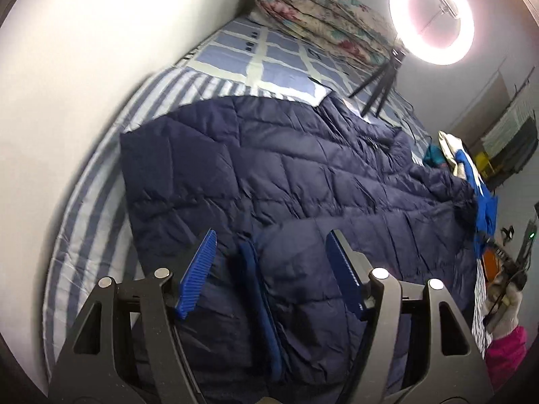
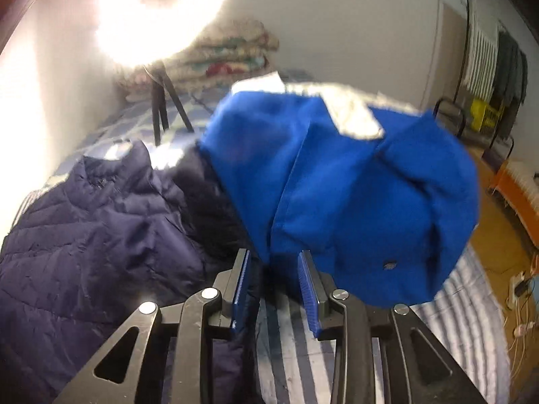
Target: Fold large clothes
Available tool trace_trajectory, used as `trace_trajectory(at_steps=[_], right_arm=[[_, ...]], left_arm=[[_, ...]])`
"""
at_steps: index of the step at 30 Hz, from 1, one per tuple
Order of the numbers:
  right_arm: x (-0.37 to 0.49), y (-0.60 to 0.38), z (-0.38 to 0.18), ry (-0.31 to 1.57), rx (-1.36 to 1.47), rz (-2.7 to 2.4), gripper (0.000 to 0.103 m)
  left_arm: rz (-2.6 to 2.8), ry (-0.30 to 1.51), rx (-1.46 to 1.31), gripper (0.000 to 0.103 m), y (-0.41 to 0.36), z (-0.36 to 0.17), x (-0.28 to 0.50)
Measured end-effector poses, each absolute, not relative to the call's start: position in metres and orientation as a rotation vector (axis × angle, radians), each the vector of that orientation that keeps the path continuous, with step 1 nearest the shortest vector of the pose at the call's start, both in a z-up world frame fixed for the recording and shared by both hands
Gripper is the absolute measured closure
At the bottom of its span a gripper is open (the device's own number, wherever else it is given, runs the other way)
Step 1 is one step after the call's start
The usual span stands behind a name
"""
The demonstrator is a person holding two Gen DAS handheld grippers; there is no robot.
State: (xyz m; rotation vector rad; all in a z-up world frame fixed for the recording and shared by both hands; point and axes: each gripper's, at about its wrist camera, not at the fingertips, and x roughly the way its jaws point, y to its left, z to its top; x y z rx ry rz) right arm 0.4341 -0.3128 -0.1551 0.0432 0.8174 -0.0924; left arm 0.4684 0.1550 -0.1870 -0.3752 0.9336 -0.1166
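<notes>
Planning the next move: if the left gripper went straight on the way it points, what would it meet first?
Most likely the navy quilted jacket spread on the bed: the open left gripper points straight at its padded surface, nothing between. Depth is unclear.

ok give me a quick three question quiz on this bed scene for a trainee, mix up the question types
1. True or false: the left gripper is open above the navy quilted jacket.
2. Multiple choice: what stands at the far end of the striped bed, near the folded floral quilt? A) a ring light on a tripod B) a laundry basket C) a chair
3. Short answer: what colour is the garment just ahead of the right gripper?

Key:
1. True; its fingers stand well apart with nothing between them.
2. A, the ring light.
3. Bright blue with pale panels; it is blurred, so whether the fingers pinch it cannot be told.
</notes>
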Motion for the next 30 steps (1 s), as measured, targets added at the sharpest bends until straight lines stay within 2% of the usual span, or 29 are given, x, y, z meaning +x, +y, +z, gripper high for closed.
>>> trace_trajectory(at_steps=[2, 4, 5, 6, 8, 13, 17, 20, 23, 28, 29, 30], right_arm=[[0.433, -0.304, -0.149, 0.809, 0.068, -0.002, 0.073], [0.435, -0.29, -0.152, 0.829, 0.066, 0.063, 0.073], [0.438, -0.283, -0.155, 0.845, 0.068, 0.093, 0.073], [0.443, -0.28, -0.159, 0.864, 0.076, 0.118, 0.073], [0.453, -0.276, -0.17, 0.897, 0.102, 0.137, 0.073], [0.478, -0.267, -0.195, 0.933, 0.045, 0.093, 0.074], [0.493, -0.278, -0.206, 0.94, 0.02, -0.017, 0.085], [0.498, -0.279, -0.213, 0.941, -0.018, -0.063, 0.087], [0.499, -0.273, -0.222, 0.951, -0.102, -0.087, 0.087], [0.48, -0.277, -0.203, 0.927, -0.072, -0.049, 0.077], [0.475, -0.28, -0.198, 0.921, -0.049, -0.045, 0.077], [0.469, -0.284, -0.193, 0.92, -0.008, -0.026, 0.075]], left_arm=[[-0.133, 0.949, -0.338, 0.034, 0.143, -0.189, 0.47], [-0.114, 0.988, -0.203, 0.041, 0.12, -0.193, 0.475], [-0.102, 1.003, -0.148, 0.063, 0.111, -0.196, 0.476], [-0.092, 1.029, -0.072, 0.103, 0.1, -0.202, 0.479], [-0.081, 1.039, -0.015, 0.103, 0.089, -0.206, 0.48], [0.009, 0.908, 0.051, 0.103, 0.09, -0.18, 0.484], [0.047, 0.891, 0.02, 0.103, 0.108, -0.175, 0.503], [0.101, 0.895, 0.035, 0.103, 0.117, -0.184, 0.52], [0.163, 0.917, 0.043, 0.103, 0.124, -0.201, 0.533], [0.07, 0.925, -0.137, 0.103, 0.145, -0.197, 0.512], [0.054, 0.922, -0.154, 0.1, 0.146, -0.193, 0.506], [0.013, 0.922, -0.191, 0.092, 0.148, -0.189, 0.498]])
